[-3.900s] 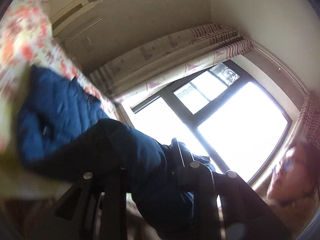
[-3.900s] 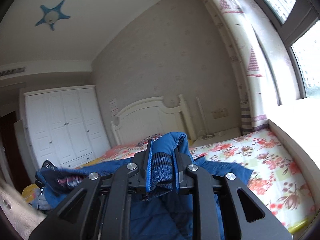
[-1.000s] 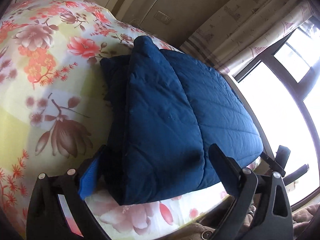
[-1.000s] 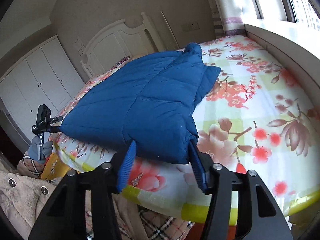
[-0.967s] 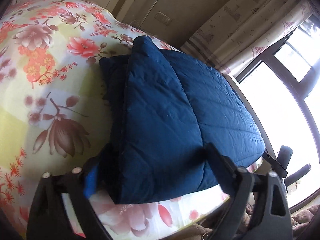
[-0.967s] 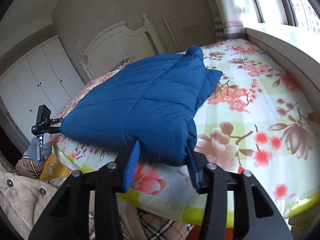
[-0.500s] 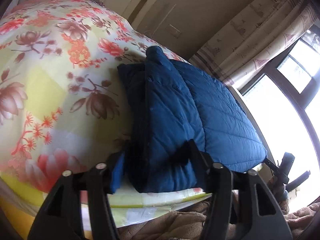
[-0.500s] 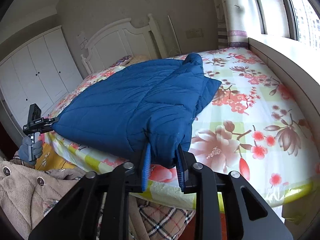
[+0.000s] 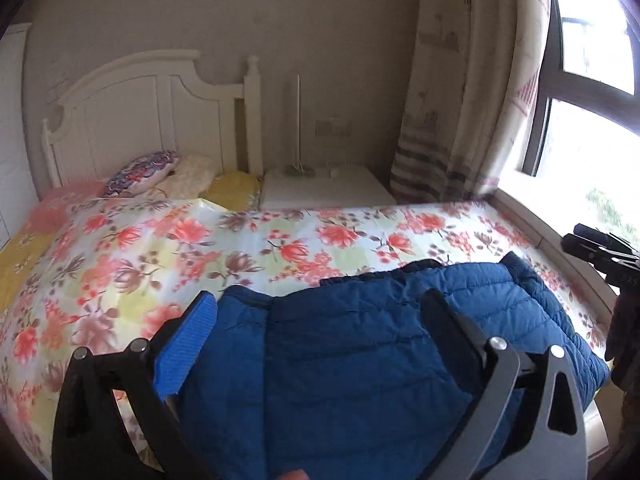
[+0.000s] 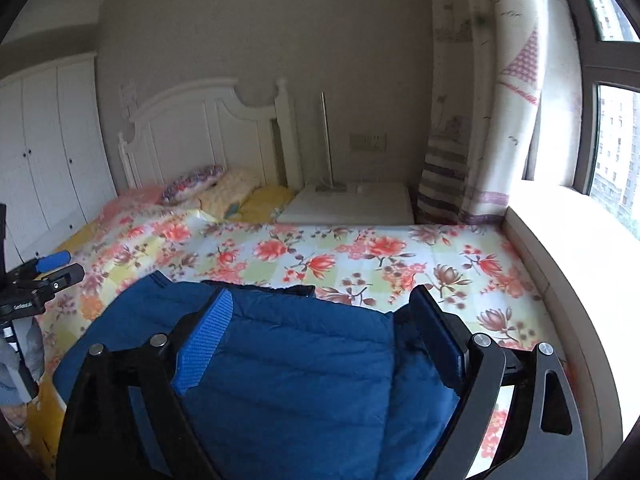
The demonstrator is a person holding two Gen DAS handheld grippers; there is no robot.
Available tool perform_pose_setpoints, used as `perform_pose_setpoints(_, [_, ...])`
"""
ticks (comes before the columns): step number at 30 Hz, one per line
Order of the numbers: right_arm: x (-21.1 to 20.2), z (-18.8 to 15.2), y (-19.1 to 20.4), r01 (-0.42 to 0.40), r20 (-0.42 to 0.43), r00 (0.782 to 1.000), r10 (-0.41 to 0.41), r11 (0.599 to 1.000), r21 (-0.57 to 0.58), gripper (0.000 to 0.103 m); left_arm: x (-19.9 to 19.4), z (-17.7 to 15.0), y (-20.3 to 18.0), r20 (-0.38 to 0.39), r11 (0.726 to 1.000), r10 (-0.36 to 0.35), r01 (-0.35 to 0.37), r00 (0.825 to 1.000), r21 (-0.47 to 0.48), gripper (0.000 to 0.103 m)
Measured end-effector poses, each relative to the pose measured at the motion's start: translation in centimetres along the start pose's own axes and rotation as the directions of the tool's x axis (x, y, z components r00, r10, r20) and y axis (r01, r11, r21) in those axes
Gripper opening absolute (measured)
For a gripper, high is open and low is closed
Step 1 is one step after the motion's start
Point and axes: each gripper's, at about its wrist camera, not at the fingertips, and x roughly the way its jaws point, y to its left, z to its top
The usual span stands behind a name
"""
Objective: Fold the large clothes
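A folded dark blue quilted jacket (image 9: 360, 360) lies at the near edge of the bed with the floral cover (image 9: 160, 248). My left gripper (image 9: 320, 304) is open, its fingers wide apart above the jacket's left part, holding nothing. My right gripper (image 10: 322, 300) is open too, its fingers spread over the jacket (image 10: 300, 380) in the right wrist view. Each gripper shows at the edge of the other's view: the right one (image 9: 600, 252), the left one (image 10: 40, 276).
A white headboard (image 9: 140, 112) and pillows (image 9: 140, 168) stand at the bed's far end. A white bedside table (image 9: 324, 192) sits beside it. Curtains (image 9: 460, 100) and a window sill (image 10: 580, 248) run along the right. A white wardrobe (image 10: 48, 152) stands at the left.
Both grippers had closed in on the jacket's near corners half a second ago. Now both are open wide and raised, looking along the bed toward the headboard.
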Motion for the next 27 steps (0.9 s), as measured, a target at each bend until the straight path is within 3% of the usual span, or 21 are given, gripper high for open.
perform_pose_setpoints(2, [3.1,0.3,1.6,-0.008,-0.056,0.998,0.007,1.000,-0.009,0.085,4.2,0.9,-1.1,-0.112,0.999,-0.007,0.003,0.994,-0.036,0.100])
perform_pose_setpoints(5, [6.3,0.3,3.0,0.011,-0.119,0.993,-0.014,1.000,-0.027,0.078,9.5,1.4,-1.2,-0.230,0.995,-0.014,-0.009,0.973,-0.099,0.083])
perform_pose_setpoints(11, [10.3,-0.8,4.4,0.021,-0.194,0.980,-0.039,0.995,-0.098,0.063,15.4,0.7,-2.2,-0.311,0.991,-0.024,-0.018,0.950,-0.131,0.076])
perform_pose_setpoints(14, [14.8,-3.3,4.2,-0.004,-0.304,0.952,-0.025,0.995,-0.096,0.061,19.2,-1.2,-2.8,-0.355,0.993,0.001,-0.043,0.935,-0.110,0.076])
perform_pose_setpoints(19, [15.7,-4.4,5.0,0.029,-0.311,0.947,-0.074,0.989,-0.145,0.061,20.6,-2.3,-4.8,-0.327,0.990,0.138,-0.135,0.935,0.032,0.079])
perform_pose_setpoints(27, [15.5,-4.8,5.0,0.038,-0.296,0.952,-0.082,0.987,-0.154,0.062,20.7,-2.6,-4.3,-0.303,0.990,0.143,-0.142,0.942,0.025,0.083])
